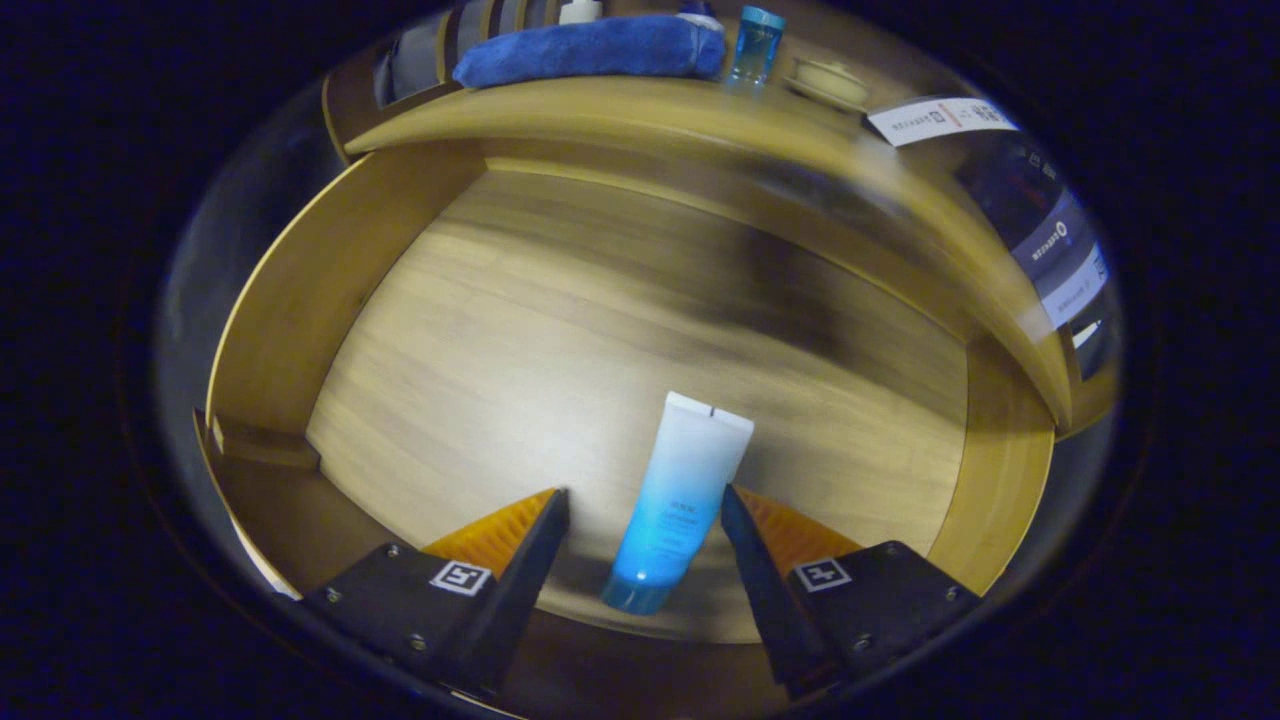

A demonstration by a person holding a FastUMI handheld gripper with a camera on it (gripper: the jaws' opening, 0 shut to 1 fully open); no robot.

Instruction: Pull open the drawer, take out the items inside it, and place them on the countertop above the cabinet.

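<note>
The drawer (pixel 300 300) is seen pulled open, its wooden floor bare apart from one item. A tube (pixel 675 500), white at its flat crimped end and blue toward its cap, is found lying on the drawer floor near the drawer's front edge, cap end pointing toward the gripper.

The gripper (pixel 645 510) is held over the front of the drawer with its fingers spread apart. The tube lies in the gap between them. The right finger appears close against the tube's side, though contact cannot be confirmed; the left finger stands clear of it. No grasp is made.

Beyond the drawer, the countertop (pixel 620 105) is observed above the drawer's back. On it, a folded blue towel (pixel 590 50) is laid, with a small blue bottle (pixel 755 42) just beside it and a pale dish (pixel 830 82) beside the bottle.
</note>
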